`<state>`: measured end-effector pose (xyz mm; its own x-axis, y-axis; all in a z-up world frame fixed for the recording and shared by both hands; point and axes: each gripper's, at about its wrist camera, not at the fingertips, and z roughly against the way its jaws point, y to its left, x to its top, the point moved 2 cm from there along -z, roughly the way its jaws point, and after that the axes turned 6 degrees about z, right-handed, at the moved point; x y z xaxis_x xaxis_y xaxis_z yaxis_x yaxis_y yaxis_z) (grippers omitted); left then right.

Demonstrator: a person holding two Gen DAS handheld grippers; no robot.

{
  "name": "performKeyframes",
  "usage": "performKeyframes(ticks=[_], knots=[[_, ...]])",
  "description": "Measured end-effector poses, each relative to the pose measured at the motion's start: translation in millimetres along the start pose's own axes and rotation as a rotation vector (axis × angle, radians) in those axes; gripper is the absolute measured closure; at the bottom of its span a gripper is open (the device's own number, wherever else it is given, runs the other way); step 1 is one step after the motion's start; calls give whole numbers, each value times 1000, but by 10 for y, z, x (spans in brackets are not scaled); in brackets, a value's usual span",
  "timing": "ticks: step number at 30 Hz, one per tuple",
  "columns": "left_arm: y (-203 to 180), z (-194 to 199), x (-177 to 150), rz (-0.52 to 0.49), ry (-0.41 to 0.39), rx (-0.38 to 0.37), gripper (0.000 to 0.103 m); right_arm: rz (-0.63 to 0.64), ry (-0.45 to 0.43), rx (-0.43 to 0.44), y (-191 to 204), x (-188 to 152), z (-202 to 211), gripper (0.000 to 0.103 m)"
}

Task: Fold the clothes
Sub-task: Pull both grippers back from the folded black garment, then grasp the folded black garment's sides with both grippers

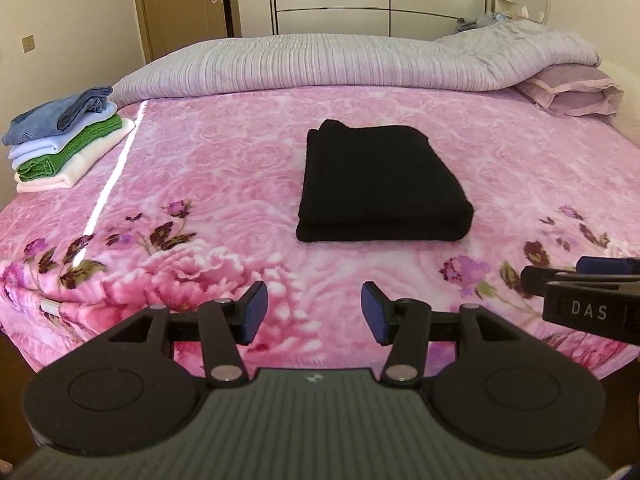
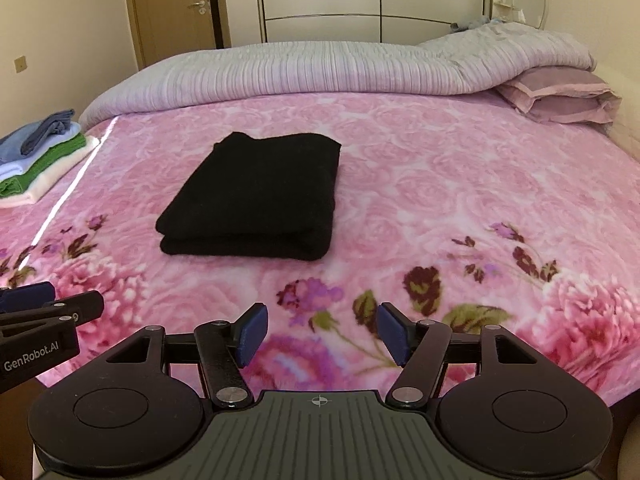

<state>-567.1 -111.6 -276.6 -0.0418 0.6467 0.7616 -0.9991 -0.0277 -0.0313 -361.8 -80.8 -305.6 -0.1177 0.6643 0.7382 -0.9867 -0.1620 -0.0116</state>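
Note:
A black garment (image 1: 380, 184) lies folded into a thick rectangle on the pink floral blanket (image 1: 224, 168), mid-bed; it also shows in the right wrist view (image 2: 256, 196). My left gripper (image 1: 314, 312) is open and empty, held near the bed's front edge, short of the garment. My right gripper (image 2: 318, 334) is open and empty, also near the front edge, to the garment's right. Each gripper shows at the edge of the other's view: the right one (image 1: 580, 280) and the left one (image 2: 48, 304).
A stack of folded clothes (image 1: 64, 136), jeans on top, sits at the bed's left edge, seen also in the right wrist view (image 2: 40, 156). A rolled grey quilt (image 1: 320, 64) and a pillow (image 1: 568, 92) lie along the far side. A door and wardrobe stand behind.

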Motion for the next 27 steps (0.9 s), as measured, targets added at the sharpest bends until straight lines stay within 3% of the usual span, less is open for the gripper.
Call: performKeyframes(ticks=[15, 22, 27], knots=[[76, 363, -40, 21, -49, -25, 50, 27, -67, 9, 102, -43, 419, 38], [46, 178, 18, 30, -27, -54, 45, 55, -63, -10, 106, 4, 336, 38], [63, -204, -68, 39, 47, -45, 44, 18, 19, -8, 4, -48, -35, 38]])
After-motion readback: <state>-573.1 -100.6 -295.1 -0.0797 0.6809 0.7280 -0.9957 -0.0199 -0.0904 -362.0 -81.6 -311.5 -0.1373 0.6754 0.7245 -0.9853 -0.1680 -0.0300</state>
